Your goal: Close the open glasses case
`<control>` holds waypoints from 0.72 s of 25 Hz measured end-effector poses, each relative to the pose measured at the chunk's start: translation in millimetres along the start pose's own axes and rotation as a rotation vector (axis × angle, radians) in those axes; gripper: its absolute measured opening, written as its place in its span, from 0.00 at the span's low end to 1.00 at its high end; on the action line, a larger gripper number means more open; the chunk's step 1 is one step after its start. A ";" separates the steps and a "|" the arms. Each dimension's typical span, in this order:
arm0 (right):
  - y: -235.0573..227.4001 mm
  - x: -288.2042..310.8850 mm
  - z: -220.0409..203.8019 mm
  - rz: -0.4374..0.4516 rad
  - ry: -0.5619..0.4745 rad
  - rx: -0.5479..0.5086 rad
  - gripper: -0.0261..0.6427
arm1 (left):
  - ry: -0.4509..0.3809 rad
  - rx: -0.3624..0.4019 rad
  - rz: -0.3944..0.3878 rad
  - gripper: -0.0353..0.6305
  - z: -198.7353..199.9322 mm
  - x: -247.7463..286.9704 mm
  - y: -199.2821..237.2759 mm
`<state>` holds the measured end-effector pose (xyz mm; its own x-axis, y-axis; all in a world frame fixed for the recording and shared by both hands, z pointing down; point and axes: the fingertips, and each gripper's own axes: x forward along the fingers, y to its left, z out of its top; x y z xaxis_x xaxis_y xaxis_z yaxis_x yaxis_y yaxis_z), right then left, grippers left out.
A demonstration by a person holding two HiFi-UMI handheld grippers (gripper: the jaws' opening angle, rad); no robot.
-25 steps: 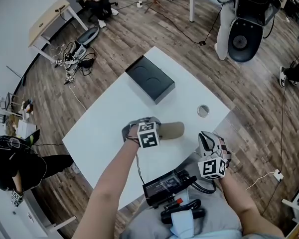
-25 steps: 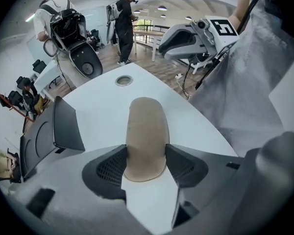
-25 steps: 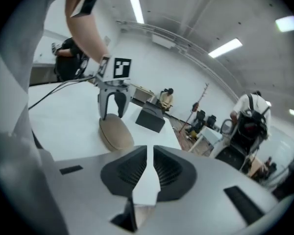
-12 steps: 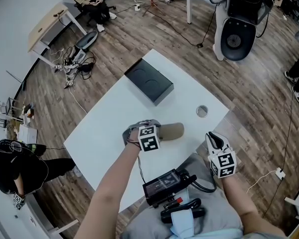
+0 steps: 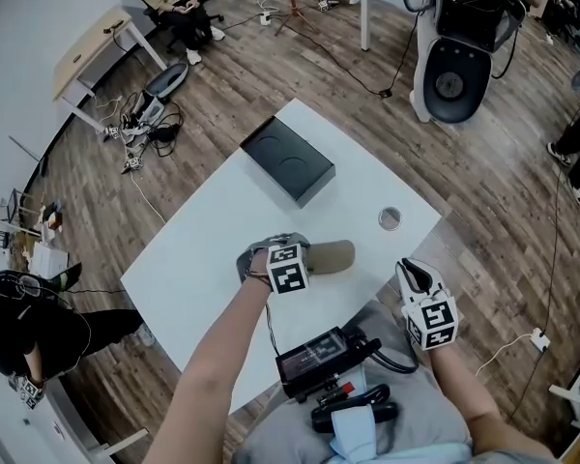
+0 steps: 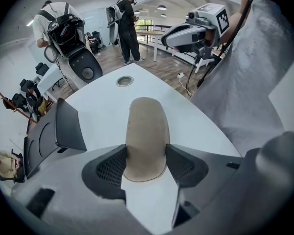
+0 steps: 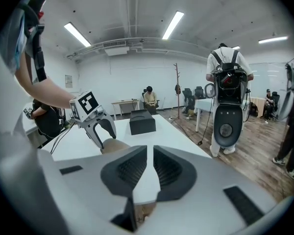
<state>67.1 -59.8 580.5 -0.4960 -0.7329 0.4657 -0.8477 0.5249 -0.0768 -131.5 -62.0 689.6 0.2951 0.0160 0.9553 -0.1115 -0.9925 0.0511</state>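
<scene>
The left gripper (image 6: pixel 146 161) pinches one end of the tan glasses case (image 6: pixel 146 126), which lies lengthwise near the table's (image 5: pixel 213 230) front edge, while the farther right gripper (image 7: pixel 149 169), jaws nearly together and empty, hovers beyond that edge.

Bright even ceiling-strip light (image 7: pixel 175 23), soft faint shadows, sharp focus, strong fisheye warping and dark vignette at gripper-view edges

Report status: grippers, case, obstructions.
Left gripper clamped on glasses case. Right gripper nearly shut, empty, off table edge. Case looks closed. Black box well clear.
</scene>
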 end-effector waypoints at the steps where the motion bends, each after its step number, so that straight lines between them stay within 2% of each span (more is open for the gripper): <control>1: 0.2 -1.1 3.8 0.001 -0.010 0.001 0.11 | -0.001 0.000 0.000 0.41 0.1 0.4 0.4; 6: 0.8 -5.6 19.4 0.007 -0.052 0.015 0.11 | -0.014 0.008 0.018 0.41 -0.8 0.4 0.7; 10: 0.4 -6.8 16.8 0.023 -0.041 0.013 0.11 | -0.089 -0.032 0.082 0.41 5.2 -7.7 8.0; 14: -1.3 -6.2 18.8 0.039 -0.045 0.044 0.11 | -0.264 -0.177 0.151 0.41 17.7 -39.5 19.5; 18: 9.4 -2.1 33.8 0.127 -0.087 0.170 0.11 | -0.506 -0.357 0.214 0.41 21.7 -88.9 15.9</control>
<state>53.8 -68.0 549.0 -0.6088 -0.7042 0.3654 -0.7934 0.5401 -0.2808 -138.8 -81.8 599.1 0.6315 -0.3227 0.7050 -0.4998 -0.8646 0.0520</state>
